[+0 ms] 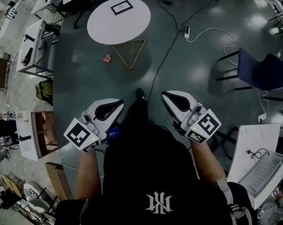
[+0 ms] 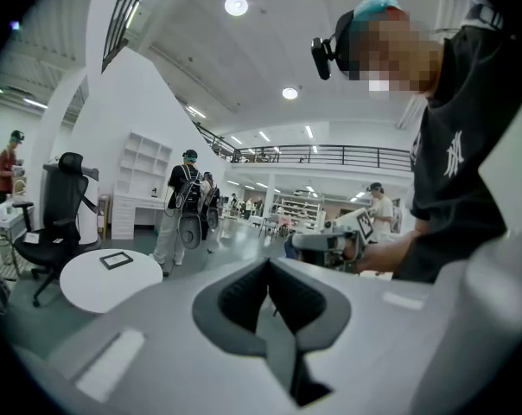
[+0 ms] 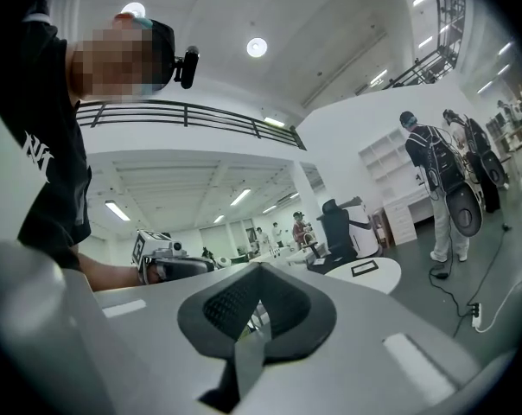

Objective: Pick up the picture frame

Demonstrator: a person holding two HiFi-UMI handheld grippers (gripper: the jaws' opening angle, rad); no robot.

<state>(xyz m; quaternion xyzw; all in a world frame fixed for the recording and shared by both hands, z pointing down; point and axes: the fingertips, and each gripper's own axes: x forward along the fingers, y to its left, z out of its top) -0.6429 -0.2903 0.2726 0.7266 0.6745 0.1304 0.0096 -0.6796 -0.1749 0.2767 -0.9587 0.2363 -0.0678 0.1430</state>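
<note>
Far ahead on the round white table (image 1: 101,29), in the head view, lies the picture frame (image 1: 121,7), well apart from both grippers (so the pick is not begun, I judge). In the left gripper view, the left gripper (image 2: 268,271) has its jaws pressed together, empty. In the right gripper view, the right gripper (image 3: 259,275) is closed and empty too; approach and grasp remain.

Picture frame (image 1: 121,7) on table (image 1: 104,29)

Open floor (image 1: 80,74) leads to the round table (image 1: 104,27); a cable (image 1: 162,60) crosses it.
</note>
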